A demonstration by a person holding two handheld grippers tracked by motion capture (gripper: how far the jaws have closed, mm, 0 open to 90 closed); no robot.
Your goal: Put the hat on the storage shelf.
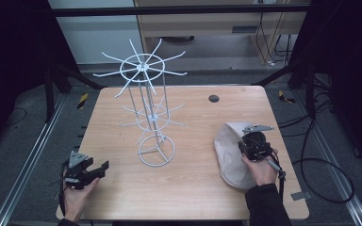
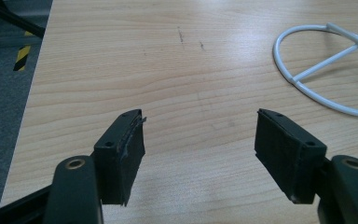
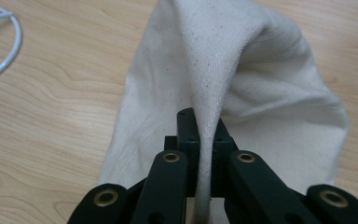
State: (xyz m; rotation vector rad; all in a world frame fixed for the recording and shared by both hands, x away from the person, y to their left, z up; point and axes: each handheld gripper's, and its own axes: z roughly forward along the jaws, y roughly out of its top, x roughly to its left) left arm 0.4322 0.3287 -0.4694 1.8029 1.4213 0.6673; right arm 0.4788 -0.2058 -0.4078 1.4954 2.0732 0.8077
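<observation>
Two grippers | right gripper [image 3: 204,140] pinches cloth [image 3: 242,70] | left gripper [image 2: 199,140] agape, empty | wire rack [image 1: 148,110] between

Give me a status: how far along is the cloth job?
Early stage. Done: the right gripper has shut on a fold of the cream cloth, which mostly lies on the table. In hand: that pinch. The left gripper is open and holds nothing, near the table's front-left corner. Left, probably: lifting the cloth and hanging it on the white wire rack, whose prongs are bare.
</observation>
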